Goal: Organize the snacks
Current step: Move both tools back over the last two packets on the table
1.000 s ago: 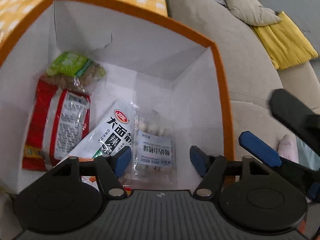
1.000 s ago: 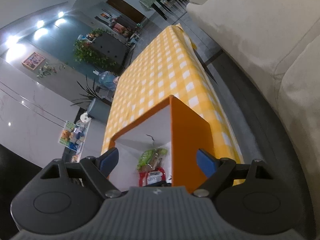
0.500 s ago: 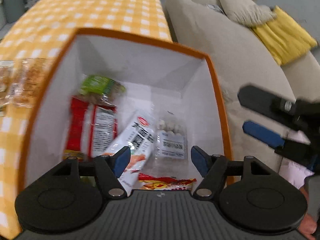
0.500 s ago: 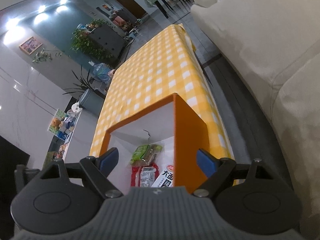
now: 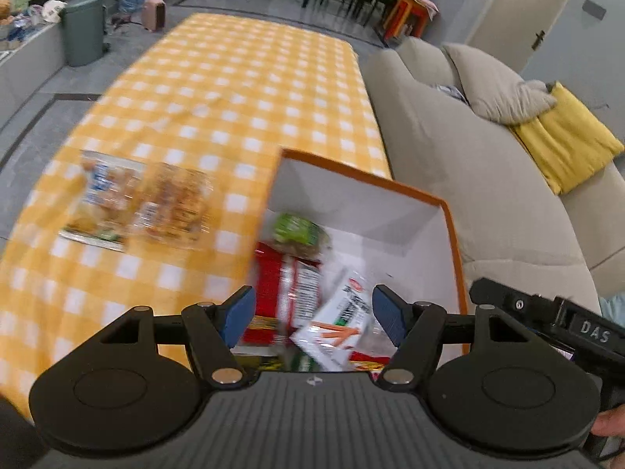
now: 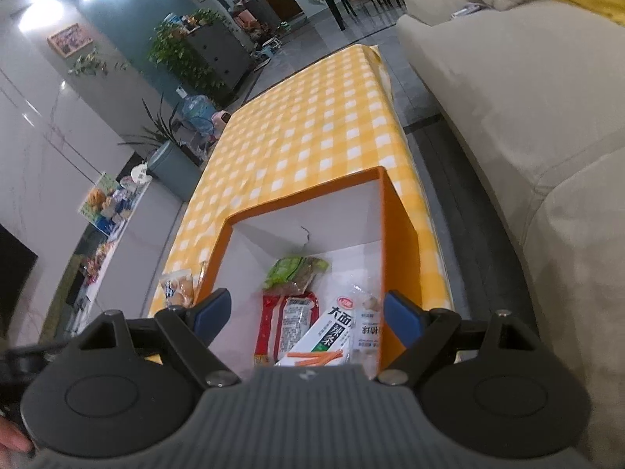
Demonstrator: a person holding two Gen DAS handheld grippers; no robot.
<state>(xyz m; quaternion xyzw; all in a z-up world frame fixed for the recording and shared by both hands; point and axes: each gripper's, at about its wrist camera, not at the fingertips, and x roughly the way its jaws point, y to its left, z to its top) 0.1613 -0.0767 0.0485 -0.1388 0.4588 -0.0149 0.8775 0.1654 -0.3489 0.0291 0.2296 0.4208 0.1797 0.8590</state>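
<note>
An orange box with white inside [image 5: 363, 179] [image 6: 398, 226] stands on the yellow checked table. In it lie a green packet [image 5: 297, 230] [image 6: 293, 269], a red packet [image 5: 289, 285] [image 6: 289, 324], a white packet with carrot-coloured sticks [image 5: 340, 320] [image 6: 328, 332] and a clear packet [image 6: 367, 324]. Two clear snack bags [image 5: 136, 203] rest on the cloth left of the box; one bag [image 6: 177, 291] shows beside the box wall. My left gripper [image 5: 312, 314] hovers open above the box's near end, nothing between its fingers. My right gripper [image 6: 308, 318] is open too, above the box.
A beige sofa [image 5: 468, 164] [image 6: 527, 117] with a yellow cushion [image 5: 562, 144] runs along the table's right side. The far part of the table [image 5: 242, 70] carries only the cloth. A grey bin [image 5: 82, 27] and plants stand beyond. The right gripper's black body [image 5: 547, 324] is at lower right.
The left gripper has risen and pulled back out of the box, so the table and the two bags to the left came into sight. The right gripper rose slightly and tipped toward the box.
</note>
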